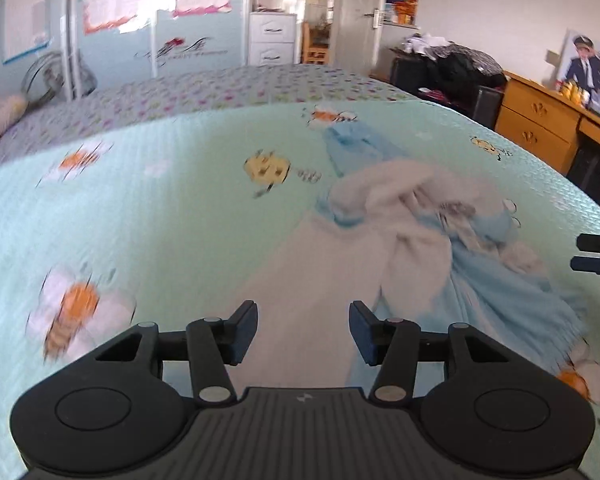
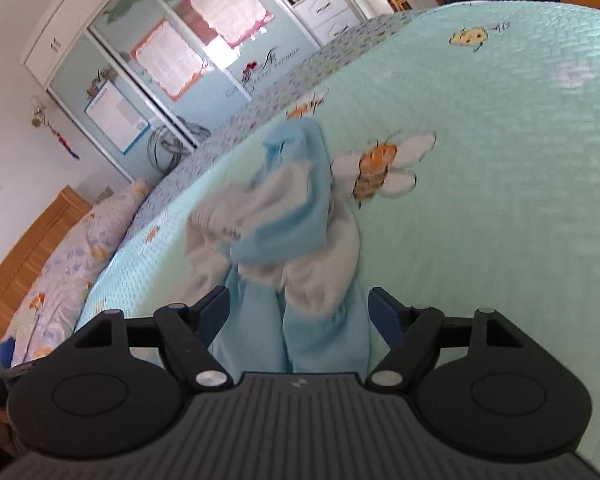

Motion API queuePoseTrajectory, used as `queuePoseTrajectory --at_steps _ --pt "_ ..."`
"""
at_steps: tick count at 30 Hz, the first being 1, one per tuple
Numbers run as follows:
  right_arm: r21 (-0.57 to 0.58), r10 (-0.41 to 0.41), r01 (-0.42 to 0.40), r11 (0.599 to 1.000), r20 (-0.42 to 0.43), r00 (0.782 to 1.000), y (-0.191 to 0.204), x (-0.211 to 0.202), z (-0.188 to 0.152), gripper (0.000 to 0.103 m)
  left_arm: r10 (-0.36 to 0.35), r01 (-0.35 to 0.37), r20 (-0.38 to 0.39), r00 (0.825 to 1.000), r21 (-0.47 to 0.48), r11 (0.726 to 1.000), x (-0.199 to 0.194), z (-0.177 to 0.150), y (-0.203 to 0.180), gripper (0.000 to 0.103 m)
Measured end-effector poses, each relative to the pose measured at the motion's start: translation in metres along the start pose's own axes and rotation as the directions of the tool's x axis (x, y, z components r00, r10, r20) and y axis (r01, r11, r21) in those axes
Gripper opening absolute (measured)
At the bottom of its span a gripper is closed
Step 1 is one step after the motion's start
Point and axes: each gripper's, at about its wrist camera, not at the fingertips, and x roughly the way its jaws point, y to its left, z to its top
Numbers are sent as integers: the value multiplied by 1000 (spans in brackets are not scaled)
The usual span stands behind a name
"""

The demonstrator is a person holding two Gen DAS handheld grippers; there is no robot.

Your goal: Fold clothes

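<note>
A soft blue-and-white fleece garment lies crumpled on the mint-green bee-print bed cover. Both the left hand-held gripper and right hand-held gripper gape wide, holding nothing, maybe ready to pinch cloth.

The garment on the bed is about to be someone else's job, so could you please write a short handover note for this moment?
Left gripper: open, holding nothing, above the white part of the garment.
Right gripper: open, holding nothing, jaws either side of the garment's blue end.
The garment, blue and white, lies crumpled on the bedspread.
Done: no fold is visible.
Left: spread it flat, then fold it.
</note>
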Motion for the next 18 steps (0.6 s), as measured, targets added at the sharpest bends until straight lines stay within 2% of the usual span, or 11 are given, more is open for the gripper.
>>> queuePoseTrajectory --at_steps 4,7,12,15,16,18 --pt "97 26 -28 995 16 1000 -31 18 6 81 -6 7 -41 999 41 999 62 39 1 53" --pt "154 96 -96 983 7 995 -49 30 12 81 -6 11 -74 997 77 997 107 66 2 52" --pt "166 223 -223 961 20 975 -65 62 79 81 -63 83 -149 987 133 988 170 92 6 50" --pt "149 258 -242 959 -95 962 -66 112 123 81 -154 175 -193 969 98 980 195 99 13 49" --pt "148 279 -258 955 -141 950 -67 131 134 81 -191 209 -196 962 79 975 199 101 17 49" --pt "188 332 -292 938 -235 914 -68 169 147 81 -268 279 -198 943 28 960 205 106 26 49"
